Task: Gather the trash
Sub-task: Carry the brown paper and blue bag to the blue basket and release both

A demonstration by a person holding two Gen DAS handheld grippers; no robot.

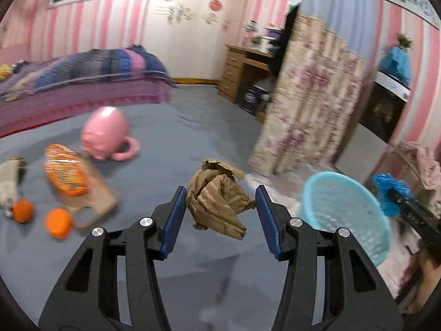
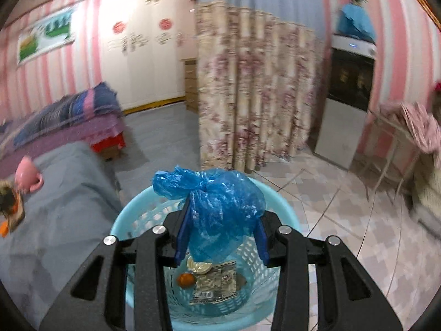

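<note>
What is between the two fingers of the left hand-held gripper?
A crumpled brown paper bag, seen in the left wrist view between the left hand-held gripper fingers.

Your pads (image 1: 176, 220) are blue on black fingers. The paper (image 1: 217, 204) between them is brown, over a grey sheet (image 1: 171, 143). The mug (image 1: 106, 133) is pink, the wrapper (image 1: 66, 173) orange with white, and both fruits (image 1: 58, 222) orange. Your other gripper (image 2: 222, 237) carries a bright blue bag (image 2: 220, 204) above a pale turquoise basket (image 2: 121, 220). The walls (image 1: 69, 27) run in pink and white stripes; the curtain (image 2: 253, 82) is cream with faded mauve flowers; the floor (image 2: 344, 220) is tiled grey and white.
</note>
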